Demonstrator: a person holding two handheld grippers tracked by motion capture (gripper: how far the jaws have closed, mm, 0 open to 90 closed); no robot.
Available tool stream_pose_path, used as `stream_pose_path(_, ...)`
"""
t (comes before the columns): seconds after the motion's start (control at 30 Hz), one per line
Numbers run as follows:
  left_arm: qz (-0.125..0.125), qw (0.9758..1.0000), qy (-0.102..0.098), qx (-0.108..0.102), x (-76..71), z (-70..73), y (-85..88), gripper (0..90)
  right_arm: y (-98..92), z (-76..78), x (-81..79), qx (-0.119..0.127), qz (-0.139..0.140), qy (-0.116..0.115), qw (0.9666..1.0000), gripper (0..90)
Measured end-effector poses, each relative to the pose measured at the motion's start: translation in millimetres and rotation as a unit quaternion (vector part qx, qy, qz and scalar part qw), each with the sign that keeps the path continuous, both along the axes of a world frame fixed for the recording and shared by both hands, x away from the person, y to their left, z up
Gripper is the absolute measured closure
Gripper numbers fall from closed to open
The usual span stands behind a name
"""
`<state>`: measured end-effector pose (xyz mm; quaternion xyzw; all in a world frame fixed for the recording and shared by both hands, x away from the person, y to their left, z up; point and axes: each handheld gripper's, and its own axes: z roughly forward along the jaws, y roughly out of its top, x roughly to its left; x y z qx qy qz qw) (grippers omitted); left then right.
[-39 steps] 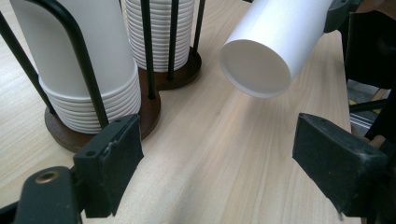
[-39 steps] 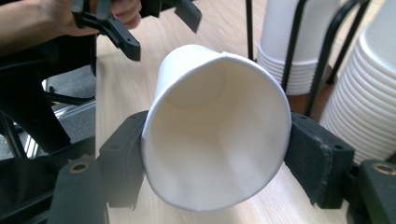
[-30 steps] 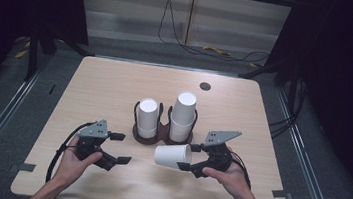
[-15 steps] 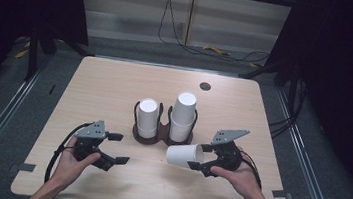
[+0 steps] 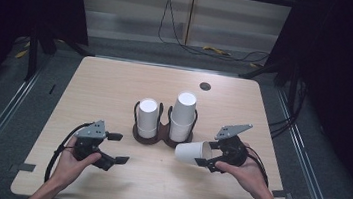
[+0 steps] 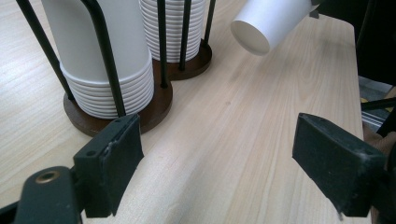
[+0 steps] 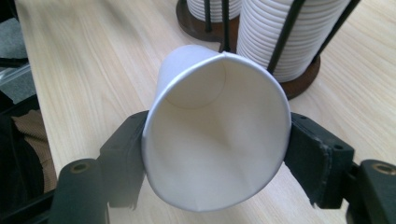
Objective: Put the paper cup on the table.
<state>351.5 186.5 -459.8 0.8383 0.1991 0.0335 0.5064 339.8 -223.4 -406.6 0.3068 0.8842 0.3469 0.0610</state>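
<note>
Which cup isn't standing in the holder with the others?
The single white cup held sideways in the right gripper, above the table. The other cups sit stacked upside down in the two-slot cup holder.

**White cups, dark holder, pale desk**

The paper cup [image 5: 192, 152] is plain white, like the stacked cups [image 5: 183, 116]. The cup holder [image 5: 156, 132] has a dark brown base and black rods. The desk [image 5: 110, 87] shows light wood grain. Both grippers are black.

From above, my right hand [image 5: 246, 174] hides most of my right gripper [image 5: 206, 159], and the paper cup [image 5: 191, 152] covers its fingertips. Along my right jaws, the cup [image 7: 215, 135] blocks the table behind it, and both cup stacks [image 7: 289, 32] run off the top edge. The dark disc [image 5: 205, 86] is too small to identify.
</note>
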Motion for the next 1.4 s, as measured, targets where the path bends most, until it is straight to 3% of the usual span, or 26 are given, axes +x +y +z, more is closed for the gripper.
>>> stream_pose_path(0.43,0.0,1.0,0.0,0.003,0.4,-0.2,0.6,15.9,-6.1,7.8,12.5,-0.049,-0.03,0.02,0.9981,27.7)
stream_pose_path(0.73,-0.001,1.0,0.001,0.003,0.9,-1.1,0.0,15.9,-13.8,11.5,25.9,-0.066,-0.055,0.035,0.9957,27.5)
stream_pose_path(1.4,-0.004,1.0,0.005,0.006,1.6,-2.4,-0.1,15.9,-21.3,21.6,55.1,-0.125,-0.094,0.064,0.9856,26.2)
